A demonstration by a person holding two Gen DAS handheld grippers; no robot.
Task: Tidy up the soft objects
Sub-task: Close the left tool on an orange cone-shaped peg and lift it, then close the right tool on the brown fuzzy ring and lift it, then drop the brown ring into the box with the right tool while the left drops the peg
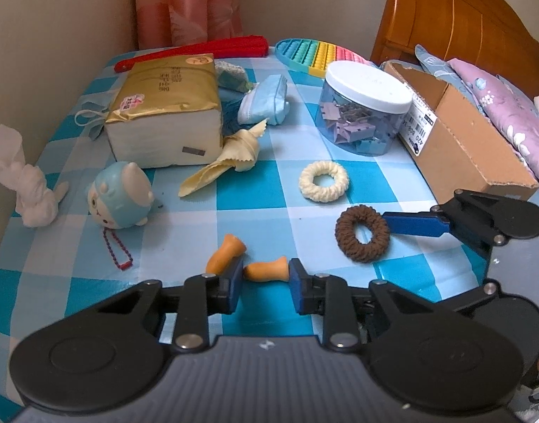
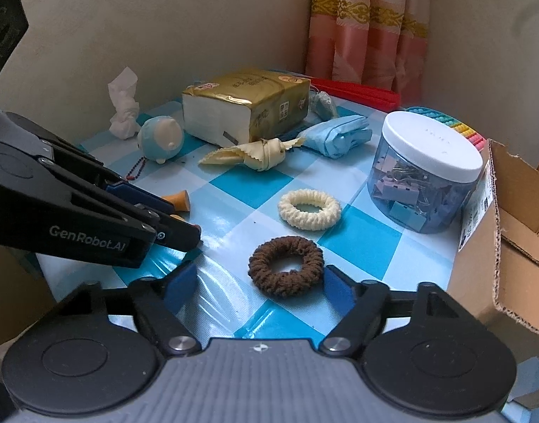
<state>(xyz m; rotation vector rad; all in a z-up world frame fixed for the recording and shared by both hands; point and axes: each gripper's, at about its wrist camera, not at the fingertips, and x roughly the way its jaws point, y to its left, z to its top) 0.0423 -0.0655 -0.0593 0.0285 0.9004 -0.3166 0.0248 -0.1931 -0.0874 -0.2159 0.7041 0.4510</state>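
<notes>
Looking across the desk (image 1: pixel 269 190) with its blue checked cover, I see the cardboard box (image 2: pixel 498 246) at my right edge, the likely home for the soft things. My right gripper (image 2: pixel 260 287) is spread wide, and the brown hair tie (image 2: pixel 285 266) lies flat between its fingers, closer to the right pad, which seems to touch its rim; I cannot be sure at this angle. That tie is the right hand's, since the box sits just to that side. The cream hair tie (image 2: pixel 309 209) lies straight beyond it, apart.

My left gripper (image 1: pixel 266 278) is partly spread around an orange earplug (image 1: pixel 266 270), whose long axis runs crosswise from pad to pad, flared end toward my right finger. A second earplug (image 1: pixel 224 252) leans just behind my left finger, pointing away and upward.
</notes>
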